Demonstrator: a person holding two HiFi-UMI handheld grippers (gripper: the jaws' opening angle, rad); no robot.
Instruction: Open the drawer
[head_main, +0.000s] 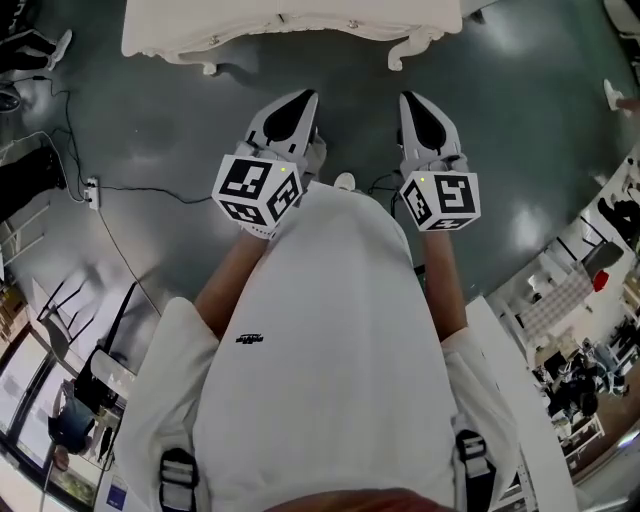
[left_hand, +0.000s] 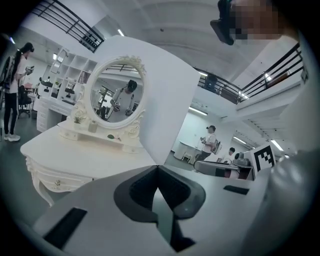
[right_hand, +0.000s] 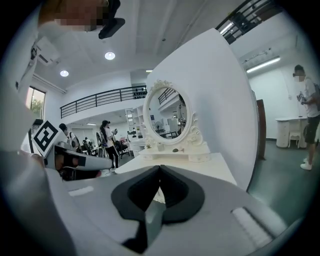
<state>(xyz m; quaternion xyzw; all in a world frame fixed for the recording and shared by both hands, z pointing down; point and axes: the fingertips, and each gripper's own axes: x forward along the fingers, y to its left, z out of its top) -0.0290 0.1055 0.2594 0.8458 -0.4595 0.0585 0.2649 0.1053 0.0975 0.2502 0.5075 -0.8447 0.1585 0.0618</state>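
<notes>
A white carved dressing table (head_main: 290, 25) stands at the top of the head view, a stretch of grey floor away from both grippers. Its drawer front (left_hand: 52, 181) with a small knob shows at the lower left of the left gripper view, under an oval mirror (left_hand: 116, 97). My left gripper (head_main: 303, 103) and right gripper (head_main: 413, 103) are held side by side, pointing at the table. Both are shut with nothing between the jaws. In the right gripper view the table top (right_hand: 200, 165) and mirror (right_hand: 167, 116) lie straight past the jaw tips (right_hand: 160, 167).
A white partition wall (left_hand: 167, 95) rises behind the table. A cable and power strip (head_main: 92, 190) lie on the floor at the left. People stand at the left (left_hand: 12, 90) and at the far right (right_hand: 307, 115). Shelves and desks line the room's right edge (head_main: 590, 290).
</notes>
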